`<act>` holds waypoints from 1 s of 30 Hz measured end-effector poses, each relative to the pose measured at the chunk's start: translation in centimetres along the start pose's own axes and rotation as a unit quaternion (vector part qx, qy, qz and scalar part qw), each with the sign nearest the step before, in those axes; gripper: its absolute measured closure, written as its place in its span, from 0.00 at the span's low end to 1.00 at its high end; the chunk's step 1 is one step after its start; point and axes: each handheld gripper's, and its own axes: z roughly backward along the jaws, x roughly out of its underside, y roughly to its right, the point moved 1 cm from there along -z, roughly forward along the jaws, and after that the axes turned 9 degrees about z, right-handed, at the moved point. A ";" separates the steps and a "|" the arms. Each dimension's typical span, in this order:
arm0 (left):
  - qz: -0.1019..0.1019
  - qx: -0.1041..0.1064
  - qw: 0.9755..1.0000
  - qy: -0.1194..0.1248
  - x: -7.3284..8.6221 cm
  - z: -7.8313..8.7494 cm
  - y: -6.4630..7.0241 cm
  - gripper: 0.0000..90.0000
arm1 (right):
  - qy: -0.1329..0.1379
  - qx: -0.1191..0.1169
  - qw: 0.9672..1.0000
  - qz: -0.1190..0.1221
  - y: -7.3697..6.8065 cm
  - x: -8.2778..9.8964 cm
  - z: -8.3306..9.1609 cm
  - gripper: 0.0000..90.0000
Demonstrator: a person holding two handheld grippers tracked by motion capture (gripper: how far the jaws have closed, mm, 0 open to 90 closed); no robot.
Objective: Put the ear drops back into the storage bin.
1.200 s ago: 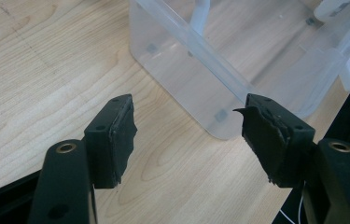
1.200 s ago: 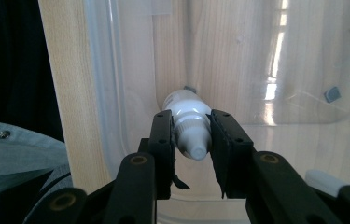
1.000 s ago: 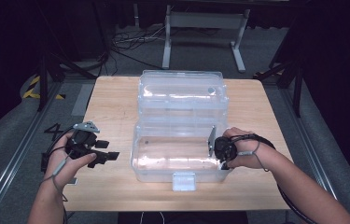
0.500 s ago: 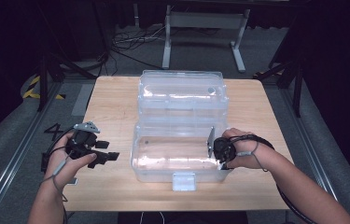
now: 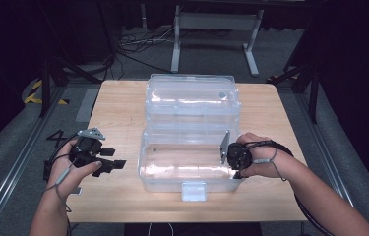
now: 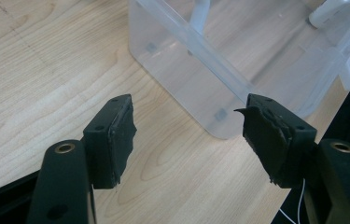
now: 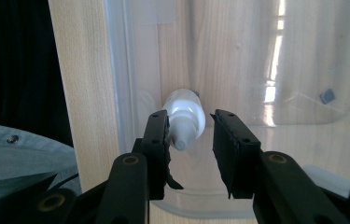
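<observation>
A clear plastic box sits mid-table with its lid swung back. My right gripper reaches into the box's right end. In the right gripper view a small white bottle stands on the box floor between the jaws of this gripper. The jaws have just been opening: one pad is against the bottle and a gap shows at the other. My left gripper hovers over the bare table left of the box. Its jaws stand wide apart and empty, pointing at the box's corner.
The wooden table has free surface left, right and in front of the box. A white latch tab sticks out of the box's front. Beyond the table are cables and a metal stand on the floor.
</observation>
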 end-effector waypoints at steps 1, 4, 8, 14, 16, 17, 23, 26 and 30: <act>0.000 0.000 1.000 0.002 -0.1 0.0 0.0 0.38 | 0.003 0.004 1.000 -0.001 -0.1 0.0 0.3 0.73; -0.002 0.000 1.000 0.004 -0.2 -0.1 -0.1 0.37 | 0.014 0.014 1.000 -0.004 -0.4 -0.1 1.1 0.72; -0.007 0.004 1.000 0.009 -0.5 -0.3 0.0 0.37 | 0.042 0.019 0.999 -0.013 -0.9 -0.2 2.1 0.70; -0.010 0.005 1.000 0.015 -0.8 -0.4 0.0 0.36 | 0.097 0.020 0.995 -0.031 -2.1 -0.6 2.5 0.69; -0.010 0.006 1.000 0.019 -1.0 -0.5 -0.1 0.36 | 0.105 0.021 0.994 -0.029 -2.2 -0.6 2.4 0.68; -0.008 0.007 1.000 0.021 -1.1 -0.5 0.0 0.36 | 0.110 0.017 0.993 -0.028 -2.3 -0.7 2.1 0.68; -0.011 0.009 0.999 0.039 -1.6 -0.4 0.0 0.37 | 0.134 0.020 0.990 -0.042 -2.6 -0.7 0.2 0.67; -0.011 0.010 0.999 0.047 -1.8 -0.4 0.1 0.37 | 0.150 0.028 0.987 -0.046 -2.6 -0.6 -0.6 0.68; -0.016 0.008 0.998 0.052 -2.2 -0.6 0.2 0.38 | 0.158 0.026 0.986 -0.052 -2.8 -0.5 -1.7 0.69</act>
